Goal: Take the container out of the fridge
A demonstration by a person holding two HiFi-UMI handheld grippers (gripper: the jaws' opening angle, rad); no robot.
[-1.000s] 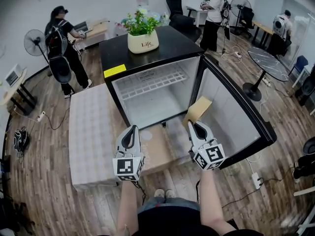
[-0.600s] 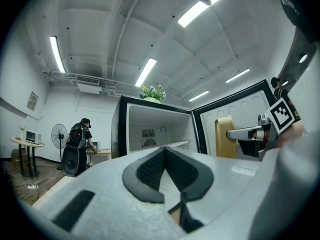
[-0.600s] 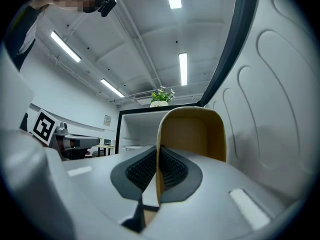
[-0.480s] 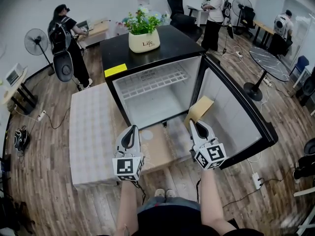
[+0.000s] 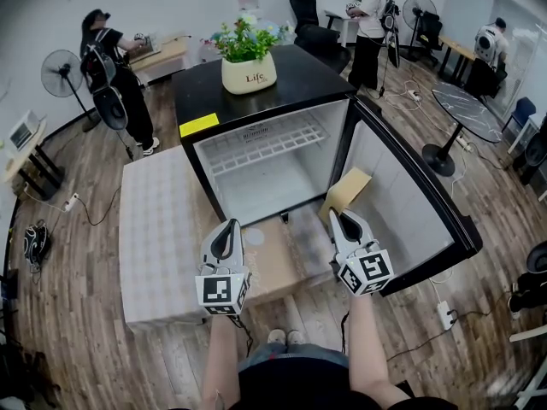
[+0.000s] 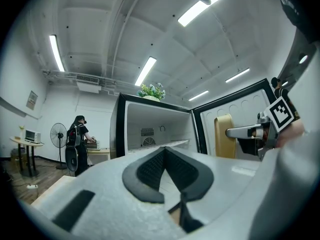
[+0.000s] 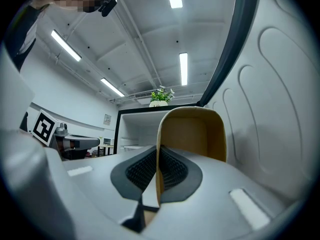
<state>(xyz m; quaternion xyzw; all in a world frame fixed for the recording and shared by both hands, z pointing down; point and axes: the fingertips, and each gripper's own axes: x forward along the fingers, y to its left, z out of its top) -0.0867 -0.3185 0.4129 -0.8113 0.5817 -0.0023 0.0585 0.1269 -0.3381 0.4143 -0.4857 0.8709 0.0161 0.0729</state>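
The black fridge stands open, with a white, empty inside and a wire shelf. Its door is swung out to the right. A tan, open-topped container hangs in front of the door's inner face. My right gripper is shut on its rim, and in the right gripper view the container wall stands pinched between the pads of the right gripper. My left gripper is level, shut and holds nothing. In the left gripper view the left gripper faces the fridge opening, with the container at the right.
A potted plant and a yellow label sit on the fridge top. A low pale platform lies left of and in front of the fridge. A round table stands at the right. People and fans are at the back.
Both grippers and the container have stayed in place. The person at the back left has shifted a little.
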